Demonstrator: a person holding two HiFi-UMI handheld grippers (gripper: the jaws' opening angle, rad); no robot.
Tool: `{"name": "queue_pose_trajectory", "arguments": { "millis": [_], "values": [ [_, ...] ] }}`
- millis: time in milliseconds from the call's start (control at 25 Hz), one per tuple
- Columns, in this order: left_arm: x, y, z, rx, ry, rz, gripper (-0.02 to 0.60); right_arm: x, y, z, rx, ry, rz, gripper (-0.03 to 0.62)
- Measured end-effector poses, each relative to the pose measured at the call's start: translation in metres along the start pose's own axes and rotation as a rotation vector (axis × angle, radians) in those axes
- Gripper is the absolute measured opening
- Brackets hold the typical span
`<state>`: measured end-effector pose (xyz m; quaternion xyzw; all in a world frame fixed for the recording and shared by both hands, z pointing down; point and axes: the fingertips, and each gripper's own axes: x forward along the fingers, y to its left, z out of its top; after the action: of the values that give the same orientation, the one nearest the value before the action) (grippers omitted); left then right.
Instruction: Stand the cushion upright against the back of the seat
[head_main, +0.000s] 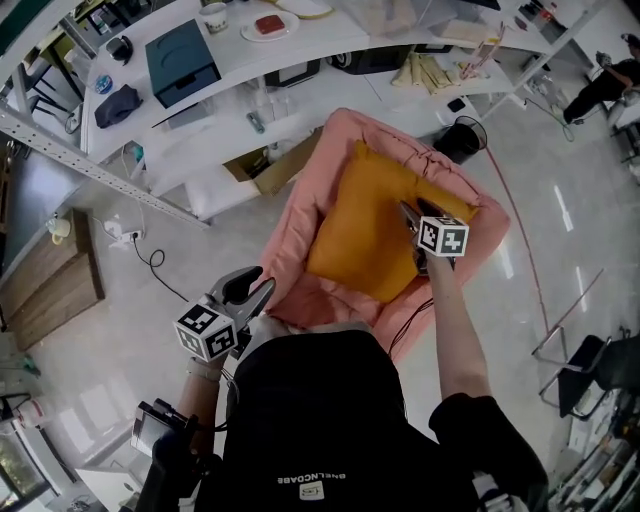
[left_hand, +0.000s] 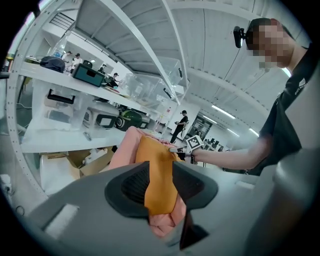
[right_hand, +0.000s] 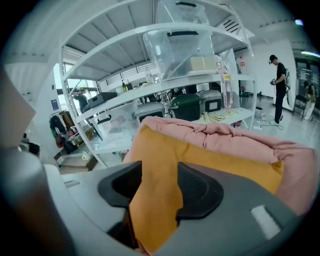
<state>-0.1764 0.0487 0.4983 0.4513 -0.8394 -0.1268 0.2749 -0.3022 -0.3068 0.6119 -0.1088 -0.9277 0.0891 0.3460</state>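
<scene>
An orange cushion (head_main: 365, 225) rests on the pink-covered seat (head_main: 300, 215), its top edge leaning on the seat's pink back. My right gripper (head_main: 415, 225) is at the cushion's right edge. In the right gripper view its jaws (right_hand: 159, 187) stand apart with a fold of the orange cushion (right_hand: 200, 155) between them, not pinched. My left gripper (head_main: 245, 290) hangs off the seat's front left corner, open and holding nothing. In the left gripper view (left_hand: 162, 187) the cushion (left_hand: 155, 160) stands upright against the pink back (left_hand: 127, 145), with the right gripper (left_hand: 175, 149) beside it.
An open cardboard box (head_main: 265, 165) lies on the floor left of the seat, under white shelving (head_main: 200, 90). A black bin (head_main: 460, 135) stands behind the seat. A cable (head_main: 150, 260) trails on the floor. A metal-framed chair (head_main: 590, 370) is at the right.
</scene>
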Motion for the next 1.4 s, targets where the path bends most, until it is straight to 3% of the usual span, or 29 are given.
{"name": "queue_pose_trajectory", "arguments": {
  "millis": [240,400,640,920,1400],
  "values": [
    [0.044,-0.025,0.002,0.057,0.073,-0.156,0.150,-0.088,0.036,-0.039,0.071,-0.135,0.005,0.190],
    [0.081,-0.049,0.013,0.128,0.127,-0.310,0.150,-0.153,0.059,-0.059,0.178,-0.269,-0.052,0.152],
    [0.106,-0.088,0.011,0.233,0.228,-0.547,0.150,-0.224,0.106,-0.087,0.213,-0.390,-0.196,0.124],
    [0.090,-0.112,0.003,0.305,0.296,-0.762,0.149,-0.266,0.169,-0.109,0.282,-0.500,-0.393,0.093],
    [0.025,-0.143,-0.059,0.392,0.471,-1.032,0.144,-0.311,0.280,-0.161,0.372,-0.601,-0.615,0.067]
  ]
}}
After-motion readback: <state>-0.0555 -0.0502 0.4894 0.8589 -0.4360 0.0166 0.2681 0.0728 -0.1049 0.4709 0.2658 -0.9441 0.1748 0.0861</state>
